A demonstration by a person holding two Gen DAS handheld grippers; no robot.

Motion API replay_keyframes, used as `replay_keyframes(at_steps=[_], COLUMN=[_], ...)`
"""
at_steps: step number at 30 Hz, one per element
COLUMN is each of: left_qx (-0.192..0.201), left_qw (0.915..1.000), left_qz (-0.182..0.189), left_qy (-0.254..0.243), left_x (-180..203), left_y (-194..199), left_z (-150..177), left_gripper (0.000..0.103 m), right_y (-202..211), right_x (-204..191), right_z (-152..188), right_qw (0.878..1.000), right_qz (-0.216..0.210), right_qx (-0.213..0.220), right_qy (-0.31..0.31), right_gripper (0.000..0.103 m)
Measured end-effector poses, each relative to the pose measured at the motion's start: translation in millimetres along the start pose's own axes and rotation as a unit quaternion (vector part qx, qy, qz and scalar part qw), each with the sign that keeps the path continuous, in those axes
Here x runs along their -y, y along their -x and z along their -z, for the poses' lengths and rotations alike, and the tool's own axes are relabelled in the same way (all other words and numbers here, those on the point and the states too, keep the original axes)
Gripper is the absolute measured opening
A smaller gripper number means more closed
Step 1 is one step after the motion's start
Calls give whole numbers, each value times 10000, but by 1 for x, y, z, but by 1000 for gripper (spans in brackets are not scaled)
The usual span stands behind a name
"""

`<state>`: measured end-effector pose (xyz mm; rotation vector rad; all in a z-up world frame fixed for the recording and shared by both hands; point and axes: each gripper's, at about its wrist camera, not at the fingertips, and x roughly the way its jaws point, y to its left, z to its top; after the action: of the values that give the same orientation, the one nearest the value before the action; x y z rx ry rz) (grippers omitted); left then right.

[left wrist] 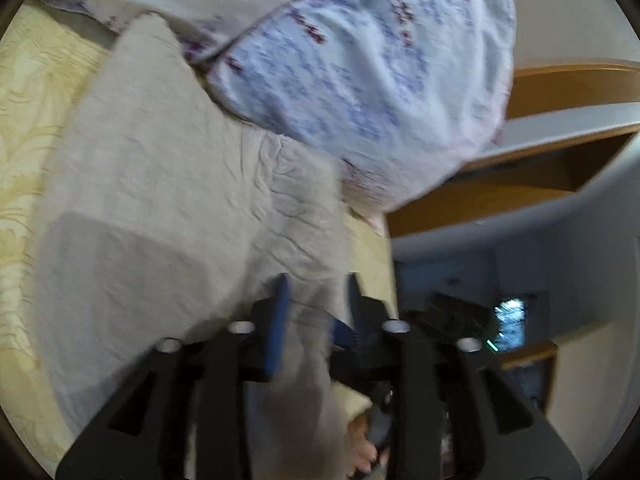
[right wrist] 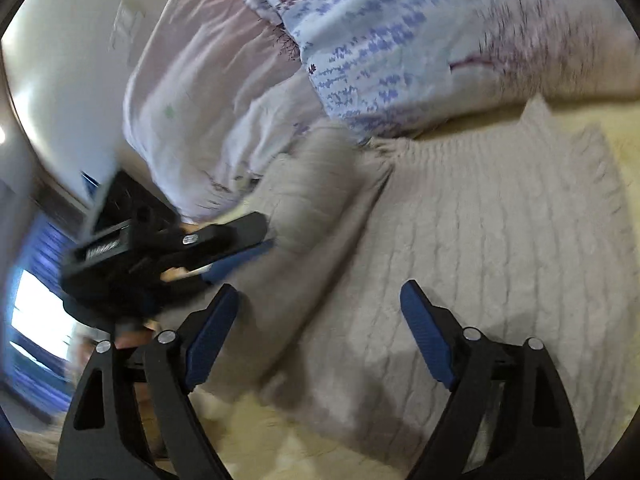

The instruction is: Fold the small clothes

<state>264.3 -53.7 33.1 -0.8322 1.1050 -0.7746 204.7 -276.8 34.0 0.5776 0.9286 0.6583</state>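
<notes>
Left wrist view: a pale grey cable-knit sweater (left wrist: 160, 184) lies spread on a cream patterned bedspread (left wrist: 28, 92). A quilt printed with blue and dark-red sprigs (left wrist: 360, 64) is heaped at the far side, partly overlapping the sweater's upper edge. A wooden headboard with a white ledge (left wrist: 560, 120) shows to the right. The left gripper (left wrist: 318, 304), black with blue pads, has a fold of the sweater running up between its jaws. The jaws stand a little apart, and motion blur makes it hard to say whether the pads are pinching the cloth; it looks loosely caught, not tightly clenched. A bare foot (left wrist: 360, 448) is visible low in the frame, past the bed edge.

Right wrist view: the same sweater (right wrist: 500, 240) lies flat across the bedspread (right wrist: 248, 424), its knit ribs clear. On the left, one part, probably a sleeve (right wrist: 312, 208), is raised and blurred where the left gripper (right wrist: 240, 248) meets it, seemingly being carried across the body to make a fold. The right gripper (right wrist: 320, 328) hangs above the sweater's near edge with its jaws spread wide and nothing between them, likely ready to steady or take the cloth.
</notes>
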Motion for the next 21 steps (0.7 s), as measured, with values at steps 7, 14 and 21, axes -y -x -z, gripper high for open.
replay_keyframes(at_steps=[7,14,21], left_qx=[1001,922,651], left_qw=[9829,9671,9751], left_qz=[-1260,-2286,-2073], left_qy=[-894,-630,-433], left_x=[8,-33,-47], left_y=[67,80,62], left_z=[-2,-9,-6], left_gripper=[71,74,79], right_y=[-3,-19,-34], right_x=[-2,-2,11], right_z=[-6,-18,-29], right_qw=[9979,9960,9926], right_qz=[-355,-270,-181], right_qx=[-287,-504,-268], right_qy=[-450,-686,-1174], right_gripper=[86,61,23])
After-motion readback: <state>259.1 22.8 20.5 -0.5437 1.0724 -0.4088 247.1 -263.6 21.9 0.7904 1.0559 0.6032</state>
